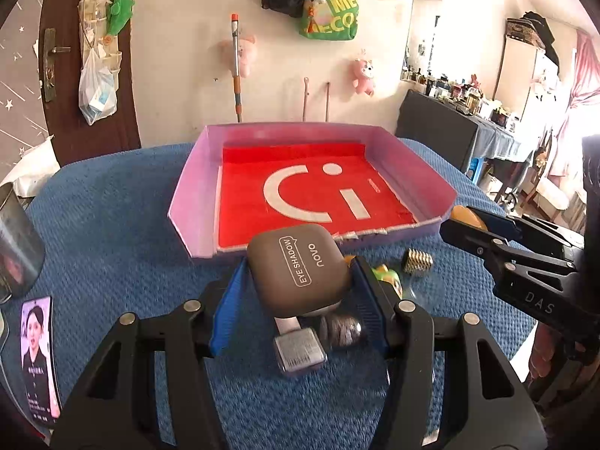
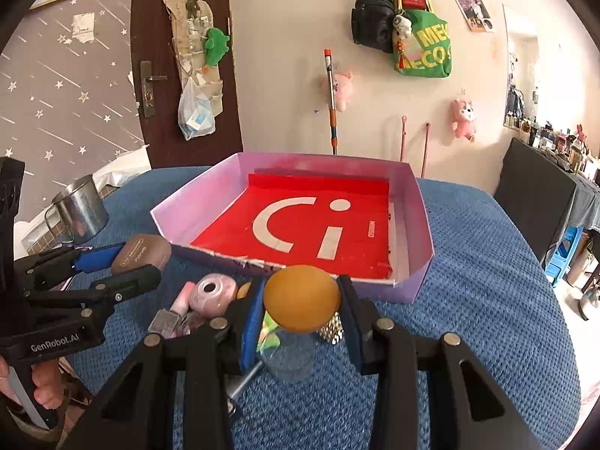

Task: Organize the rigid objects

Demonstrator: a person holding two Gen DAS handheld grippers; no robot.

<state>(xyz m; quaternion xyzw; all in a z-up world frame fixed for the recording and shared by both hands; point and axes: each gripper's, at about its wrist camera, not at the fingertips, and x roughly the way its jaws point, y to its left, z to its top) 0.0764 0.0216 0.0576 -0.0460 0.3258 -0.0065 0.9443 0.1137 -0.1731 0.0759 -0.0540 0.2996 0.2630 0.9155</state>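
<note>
Am holding eye shadow case [image 1: 300, 266] clamped in left hand-held gripper [image 1: 298, 292], orange ball [image 2: 302, 298] clamped in right hand-held gripper [image 2: 302, 311] — both hovering above bench [image 2: 487, 281], short of pink tray [image 2: 420, 202]. Next, I judge — carrying over rim, releasing.

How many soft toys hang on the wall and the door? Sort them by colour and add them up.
Pink soft toys: 2
Green soft toy: 1
White soft toy: 1
Total: 4
</note>
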